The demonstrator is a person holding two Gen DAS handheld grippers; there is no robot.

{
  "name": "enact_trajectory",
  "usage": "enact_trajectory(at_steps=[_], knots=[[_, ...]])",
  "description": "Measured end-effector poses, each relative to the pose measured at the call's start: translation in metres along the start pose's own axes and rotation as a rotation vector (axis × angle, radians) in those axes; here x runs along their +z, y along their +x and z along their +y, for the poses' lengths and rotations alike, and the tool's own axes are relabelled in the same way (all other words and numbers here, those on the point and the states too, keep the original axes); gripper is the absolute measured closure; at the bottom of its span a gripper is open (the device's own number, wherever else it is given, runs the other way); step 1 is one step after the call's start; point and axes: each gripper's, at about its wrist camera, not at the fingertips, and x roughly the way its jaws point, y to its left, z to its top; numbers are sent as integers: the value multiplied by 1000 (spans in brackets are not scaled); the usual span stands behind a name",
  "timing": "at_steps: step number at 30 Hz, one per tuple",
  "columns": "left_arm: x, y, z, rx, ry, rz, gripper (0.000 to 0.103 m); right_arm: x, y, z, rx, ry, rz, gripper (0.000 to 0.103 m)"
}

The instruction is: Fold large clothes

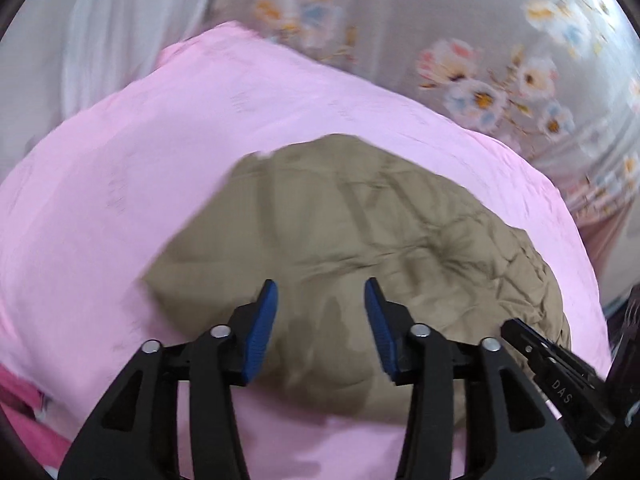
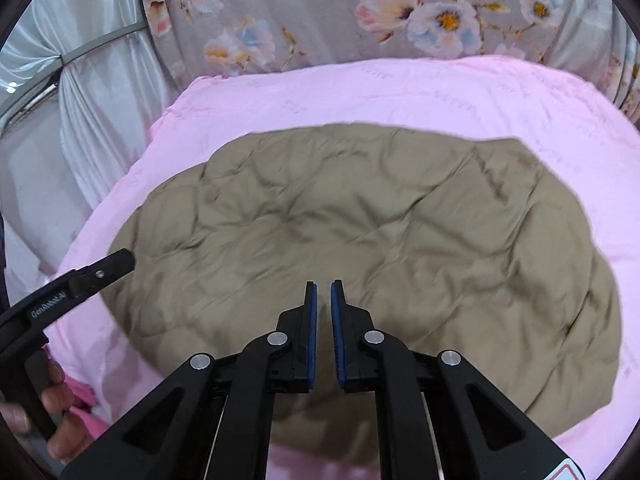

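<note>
Far left in the right wrist view: pale satin curtain (image 2: 96,92), gathered and hanging beside the bed. Below it, a person's hand (image 2: 60,412) wrapped around the black handle of the left gripper (image 2: 120,260), seen here from the side, tip over the near left edge of the garment.

Centre: khaki quilted jacket (image 2: 360,248), folded into a broad padded slab, lying flat on a pink sheet (image 2: 280,92) that covers the bed. Pink showing on every side of the jacket. Stitched diamond quilting and soft creases across the top face.

Left gripper (image 1: 320,300) in its own view: blue pads (image 1: 266,312) standing well apart, about half spread, nothing between them, hovering above the near edge of the jacket (image 1: 360,220). View motion-blurred.

Right gripper (image 2: 323,304) in its own view: blue pads (image 2: 313,320) nearly together, only a thin slit between, no cloth caught in it, poised over the near middle of the jacket. Also visible at the lower right edge of the left wrist view as a black bar (image 1: 552,364).

Behind and right: grey floral duvet (image 2: 400,12) bunched along the far side of the pink sheet.
</note>
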Motion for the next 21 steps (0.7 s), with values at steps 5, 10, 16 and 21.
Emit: enact_trajectory(at_steps=[5, 10, 16, 21], knots=[[-11, 11, 67, -31, -188, 79, 37, -16, 14, 17, -25, -30, 44, 94], [-19, 44, 87, -188, -324, 167, 28, -21, 22, 17, -33, -29, 57, 94], [-10, 64, 63, -180, -268, 153, 9, -24, 30, 7, -3, -2, 66, 96], [-3, 62, 44, -133, -194, 132, 48, -26, 32, 6, -4, -4, 60, 96]])
